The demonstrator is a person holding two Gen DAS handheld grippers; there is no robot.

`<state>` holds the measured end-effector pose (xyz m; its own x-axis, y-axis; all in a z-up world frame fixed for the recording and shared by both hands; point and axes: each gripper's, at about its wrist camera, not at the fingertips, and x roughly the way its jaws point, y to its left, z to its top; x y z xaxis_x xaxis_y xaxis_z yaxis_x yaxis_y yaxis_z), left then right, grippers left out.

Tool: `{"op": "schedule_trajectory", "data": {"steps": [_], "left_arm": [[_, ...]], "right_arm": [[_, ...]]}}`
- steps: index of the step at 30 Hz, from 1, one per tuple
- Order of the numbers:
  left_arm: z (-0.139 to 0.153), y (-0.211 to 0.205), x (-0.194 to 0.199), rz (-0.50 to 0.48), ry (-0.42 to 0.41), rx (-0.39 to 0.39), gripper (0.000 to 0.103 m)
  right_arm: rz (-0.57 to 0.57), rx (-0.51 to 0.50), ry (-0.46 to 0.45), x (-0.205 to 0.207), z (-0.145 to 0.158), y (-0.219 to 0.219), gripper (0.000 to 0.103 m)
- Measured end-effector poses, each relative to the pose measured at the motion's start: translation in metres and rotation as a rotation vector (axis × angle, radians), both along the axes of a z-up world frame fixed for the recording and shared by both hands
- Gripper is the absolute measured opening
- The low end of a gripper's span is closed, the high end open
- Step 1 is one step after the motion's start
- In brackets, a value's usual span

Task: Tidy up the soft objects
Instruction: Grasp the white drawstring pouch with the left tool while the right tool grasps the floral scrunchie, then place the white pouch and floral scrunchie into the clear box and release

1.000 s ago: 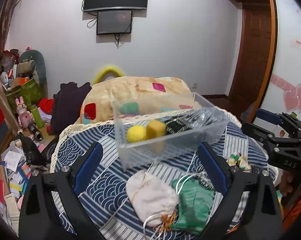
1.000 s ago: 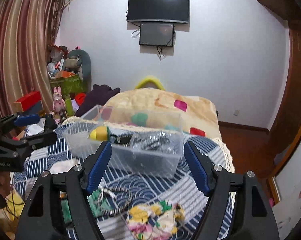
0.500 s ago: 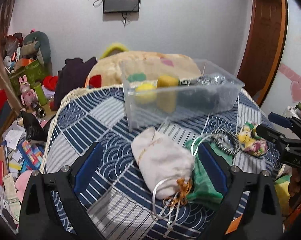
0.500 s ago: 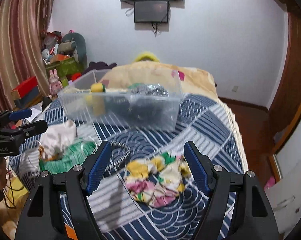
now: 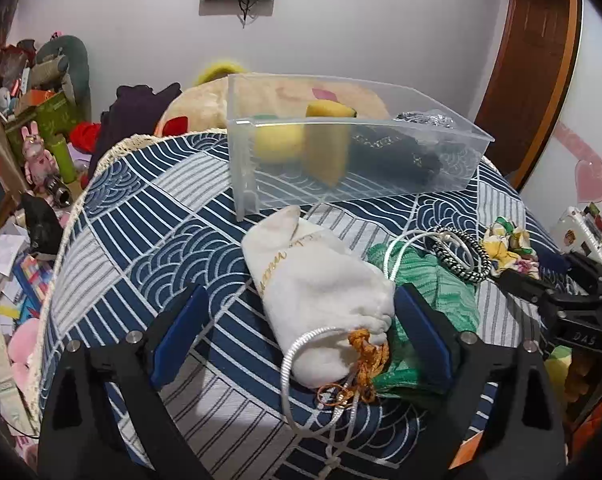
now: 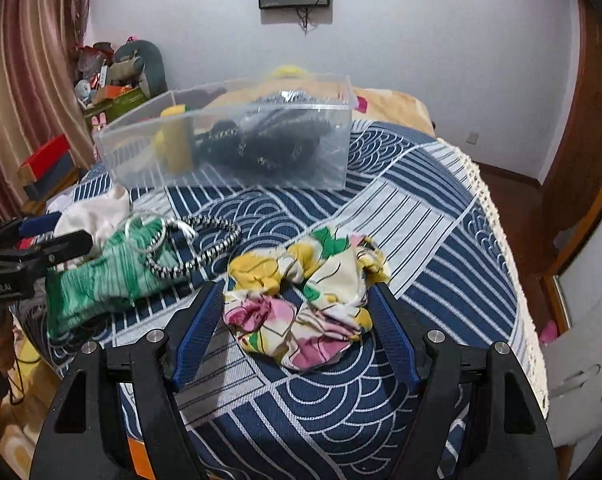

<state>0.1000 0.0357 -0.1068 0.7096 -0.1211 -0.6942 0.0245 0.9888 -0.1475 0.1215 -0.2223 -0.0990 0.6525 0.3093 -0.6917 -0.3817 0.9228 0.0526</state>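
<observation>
A white drawstring pouch (image 5: 321,296) lies on the blue patterned cloth, its tied end between the open jaws of my left gripper (image 5: 301,312). A green pouch (image 5: 441,292) lies beside it under a black-and-white braided ring (image 5: 461,256). A floral scrunchie (image 6: 305,296) lies between the open jaws of my right gripper (image 6: 297,312); it also shows in the left wrist view (image 5: 505,240). A clear plastic bin (image 5: 341,152) at the back holds a yellow ball (image 5: 277,144), a yellow sponge (image 5: 327,148) and dark items (image 5: 397,156).
The round table's lace edge (image 6: 513,264) drops off at the right. Toys and boxes (image 5: 33,128) crowd the floor at the left. A pillow (image 5: 205,108) lies behind the bin. A wooden door (image 5: 529,68) stands at the right.
Both grippers have come down and forward towards the table. The white pouch now sits between my left jaws and the scrunchie between my right jaws. Both stay open.
</observation>
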Motion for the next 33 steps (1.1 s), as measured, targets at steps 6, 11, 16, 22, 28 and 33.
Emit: {"op": "schedule_trajectory", "data": {"steps": [6,11,16,22,28,33], "left_arm": [[-0.011,-0.005,0.005,-0.057,0.043,-0.068,0.063],[-0.007,-0.014,0.000,-0.059,0.011,-0.033,0.050],[0.003,-0.016,-0.005,-0.042,-0.014,0.013,0.040],[0.017,-0.006,-0.011,-0.027,-0.055,0.011,0.035],[0.037,-0.001,-0.016,-0.017,-0.114,0.023,0.035],[0.057,0.000,-0.014,-0.009,-0.174,0.037,0.035]], "right_arm": [[-0.008,0.022,0.010,-0.001,0.000,-0.006,0.039],[-0.011,0.027,0.008,-0.004,0.002,-0.011,0.022],[-0.008,0.030,-0.015,-0.006,0.007,-0.010,0.019],[-0.002,0.030,-0.044,-0.007,0.013,-0.006,0.018],[0.002,0.042,-0.073,-0.008,0.023,-0.005,0.018],[0.007,0.067,-0.133,-0.007,0.044,-0.001,0.018]]}}
